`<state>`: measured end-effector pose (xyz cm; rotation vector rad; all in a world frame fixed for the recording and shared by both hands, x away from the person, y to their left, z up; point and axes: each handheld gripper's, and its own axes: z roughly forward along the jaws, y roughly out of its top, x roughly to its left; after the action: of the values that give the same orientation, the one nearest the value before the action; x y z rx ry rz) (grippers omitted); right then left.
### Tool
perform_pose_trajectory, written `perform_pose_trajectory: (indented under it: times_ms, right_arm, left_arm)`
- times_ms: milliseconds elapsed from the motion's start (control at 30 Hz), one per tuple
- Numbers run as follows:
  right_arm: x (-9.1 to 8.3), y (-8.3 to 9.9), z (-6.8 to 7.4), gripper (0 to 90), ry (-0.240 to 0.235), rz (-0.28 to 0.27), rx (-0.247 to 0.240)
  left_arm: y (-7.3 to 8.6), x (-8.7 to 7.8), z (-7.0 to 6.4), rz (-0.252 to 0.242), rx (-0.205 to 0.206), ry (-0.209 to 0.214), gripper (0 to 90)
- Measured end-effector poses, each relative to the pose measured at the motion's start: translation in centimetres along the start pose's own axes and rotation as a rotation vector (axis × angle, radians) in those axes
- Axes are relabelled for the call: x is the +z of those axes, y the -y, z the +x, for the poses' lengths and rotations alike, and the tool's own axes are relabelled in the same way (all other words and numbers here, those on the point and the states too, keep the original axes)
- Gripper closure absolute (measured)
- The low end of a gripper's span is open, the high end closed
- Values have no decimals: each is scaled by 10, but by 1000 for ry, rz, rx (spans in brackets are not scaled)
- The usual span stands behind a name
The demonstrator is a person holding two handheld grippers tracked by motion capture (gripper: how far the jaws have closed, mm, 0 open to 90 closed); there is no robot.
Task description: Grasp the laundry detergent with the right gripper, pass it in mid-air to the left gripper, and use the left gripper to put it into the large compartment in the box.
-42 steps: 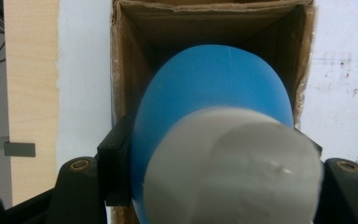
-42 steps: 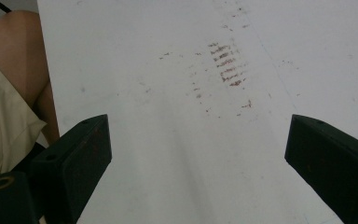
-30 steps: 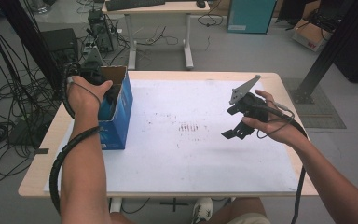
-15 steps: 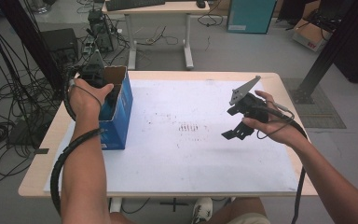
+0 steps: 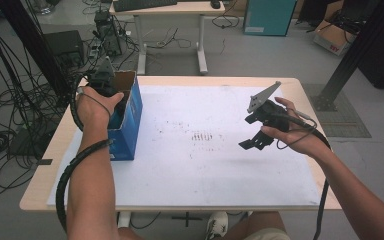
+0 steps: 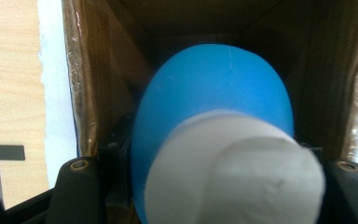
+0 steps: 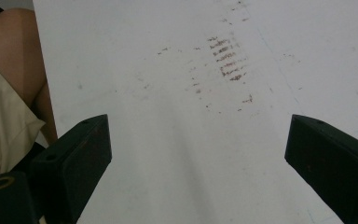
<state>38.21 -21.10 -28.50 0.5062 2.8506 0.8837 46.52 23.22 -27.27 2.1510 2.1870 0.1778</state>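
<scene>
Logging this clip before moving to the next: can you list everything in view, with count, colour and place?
Table: one, light wood, centre.
Sheet: one, white with dark scuffs, covering the tabletop.
Box: one, blue outside and brown inside, open top, left side of table.
Bottle: one, blue with white cap, inside the box, between the left gripper's jaws.
Desk: one, light wood, behind the table.
Left gripper: black, reaching into the box.
Right gripper: black, open, held above the sheet.

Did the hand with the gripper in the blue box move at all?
Yes, a little. The left gripper has drifted toward the far end of the blue box, which stayed put on the table. It holds a blue and white object.
</scene>
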Motion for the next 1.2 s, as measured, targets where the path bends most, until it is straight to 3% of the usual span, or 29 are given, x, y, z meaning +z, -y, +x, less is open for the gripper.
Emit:
perform_pose_trajectory:
  times_ms: [1200]
  right_arm:
    - [4, -7, 4, 71, 3, 10, -13]
  left_arm:
    - [2, 3, 4, -12, 6, 14, 361]
